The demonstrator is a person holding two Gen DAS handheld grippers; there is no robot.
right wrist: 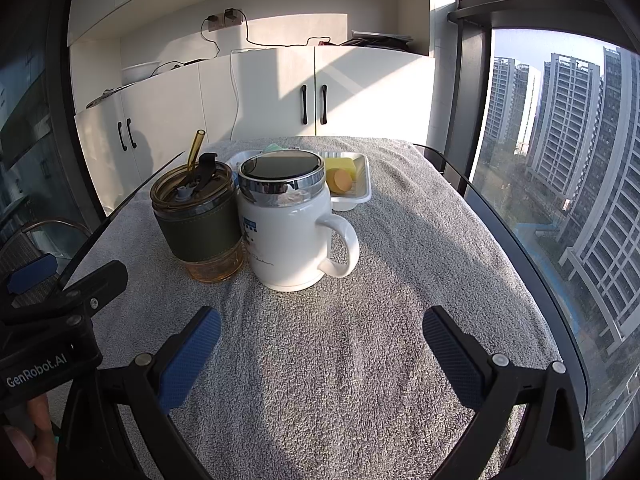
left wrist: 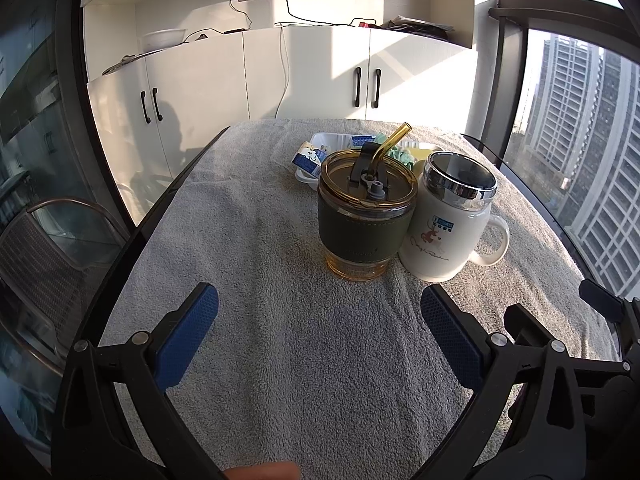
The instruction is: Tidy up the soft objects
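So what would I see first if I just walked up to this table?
Probably the two cups standing side by side in the middle of the gray towel: an amber glass cup with a straw and a white mug with a shiny lid. Behind them sits a white tray of small colorful things.

Left gripper (left wrist: 319, 334) held low over the near edge of the table, jaws spread wide, nothing between the blue pads (left wrist: 188, 338); right gripper (right wrist: 321, 356) level just beside it toward the right edge, jaws equally wide and empty; fingers (right wrist: 24, 440) wrapped round the left gripper's body.
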